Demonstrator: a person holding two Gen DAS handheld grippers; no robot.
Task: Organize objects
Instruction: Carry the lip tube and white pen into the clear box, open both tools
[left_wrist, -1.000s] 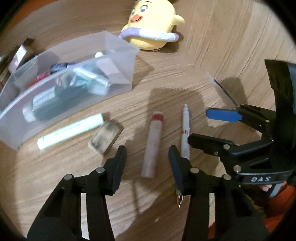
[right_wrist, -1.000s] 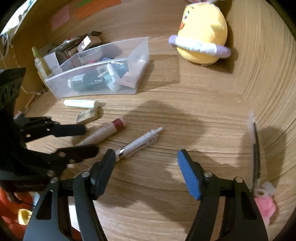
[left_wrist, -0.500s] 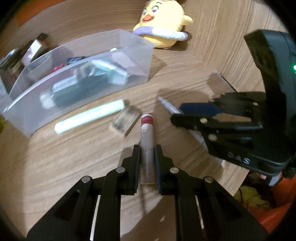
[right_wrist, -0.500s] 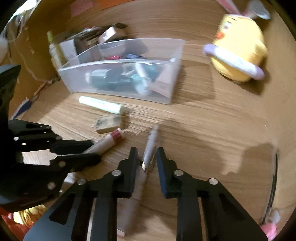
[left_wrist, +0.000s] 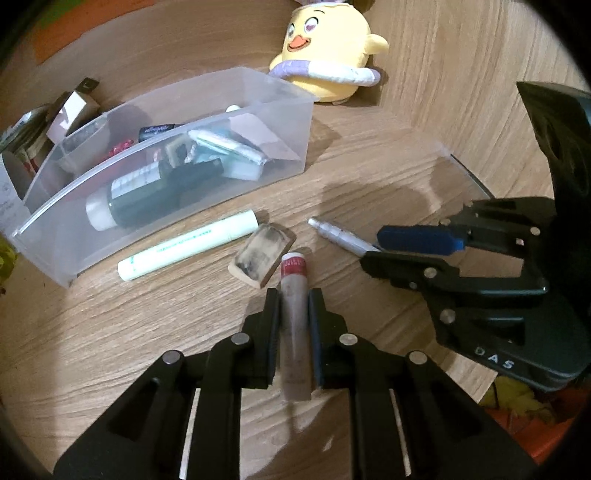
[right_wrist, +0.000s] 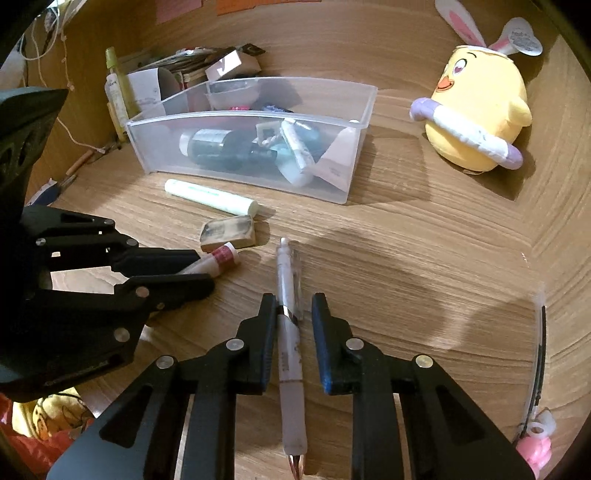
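On the wooden desk, my left gripper (left_wrist: 294, 306) is shut on a beige tube with a red cap (left_wrist: 293, 332), which lies flat. My right gripper (right_wrist: 294, 314) straddles a white pen (right_wrist: 290, 280) and its jaws are closing on it. The left pad touches the barrel. From the left wrist view, the right gripper (left_wrist: 373, 247) pinches the pen (left_wrist: 336, 234) behind its tip. From the right wrist view, the left gripper (right_wrist: 205, 269) holds the tube (right_wrist: 225, 256). A dirty eraser (left_wrist: 262, 258) and a pale green tube (left_wrist: 188, 249) lie beside the clear plastic bin (left_wrist: 258, 92).
The bin (right_wrist: 258, 118) holds a dark bottle and several small items. A yellow chick plush (right_wrist: 480, 110) sits at the back right. Boxes and papers (right_wrist: 207, 62) pile up behind the bin. A thin black stick with a pink charm (right_wrist: 541, 350) lies at the right edge.
Both grippers went from wide open to closed. The left came down over the red-capped tube. The right swung left over the pen, which now lies along its fingers.
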